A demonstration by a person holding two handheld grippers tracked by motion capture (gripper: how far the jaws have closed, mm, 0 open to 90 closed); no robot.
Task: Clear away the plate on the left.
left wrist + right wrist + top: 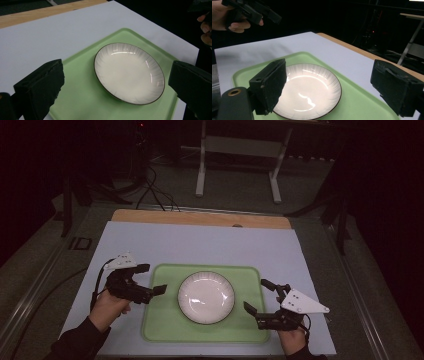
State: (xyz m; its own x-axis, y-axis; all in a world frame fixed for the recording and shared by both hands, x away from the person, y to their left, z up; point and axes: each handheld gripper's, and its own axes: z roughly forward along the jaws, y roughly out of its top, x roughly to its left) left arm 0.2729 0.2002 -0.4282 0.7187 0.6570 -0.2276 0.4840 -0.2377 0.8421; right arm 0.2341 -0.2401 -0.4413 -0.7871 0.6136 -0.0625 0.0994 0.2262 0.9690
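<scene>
A white plate [206, 297] with a thin dark rim lies empty in the middle of a light green tray [160, 320]. My left gripper [154, 278] hovers open over the tray's left edge, its jaws pointing toward the plate. My right gripper [256, 295] stands open at the tray's right edge, also facing the plate. In the left gripper view the plate [128, 72] lies on the tray [82, 95] ahead of the spread jaws of the gripper [117, 71]. The right gripper view shows the plate [309, 90] between wide jaws of the gripper [329, 70], nothing held.
The tray sits on a pale blue-white mat [200, 245] with a wooden table edge [200, 218] beyond it. A white metal stand [237, 160] and black cables [150, 190] are on the floor behind the table. The person's other hand with the left gripper [249, 11] shows far off.
</scene>
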